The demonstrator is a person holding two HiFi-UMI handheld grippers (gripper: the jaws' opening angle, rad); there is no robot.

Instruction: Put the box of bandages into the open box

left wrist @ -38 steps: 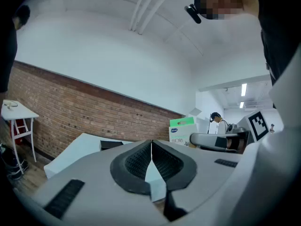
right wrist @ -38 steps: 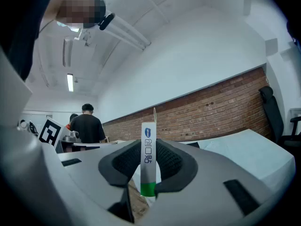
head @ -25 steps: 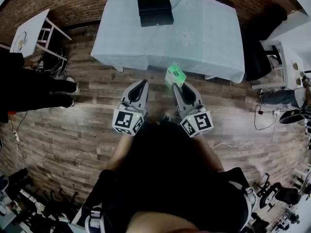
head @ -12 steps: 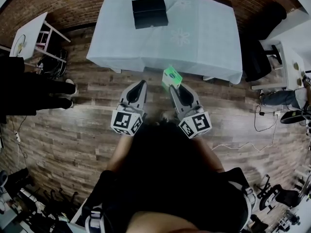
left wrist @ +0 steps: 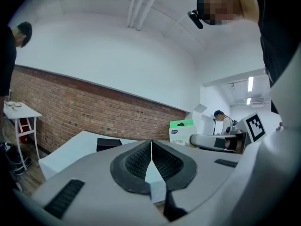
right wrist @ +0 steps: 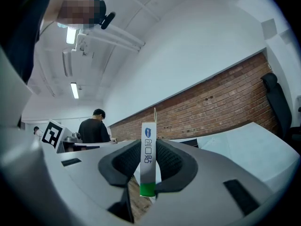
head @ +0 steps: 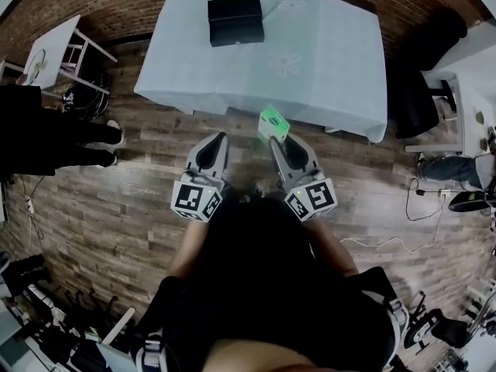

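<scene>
1. At far left, one person in dark clothes (head: pixel 46 134) stands on the wood floor (head: pixel 116 200) beside one small white side table (head: pixel 58 45).
2. The left gripper (head: pixel 218 139), one of two, is clenched with nothing in it, its jaws meeting edge to edge.
3. One black open box (head: pixel 235 19) sits on the far part of the single cloth-covered table (head: pixel 333 68).
4. One green-and-white box of bandages (head: pixel 273 122) stands on edge, pinched between the jaws of the right gripper (head: pixel 279 139). It is in the air at the table's near edge, well apart from the black open box.
5. One dark chair (head: pixel 422 84) stands at the table's right end.
</scene>
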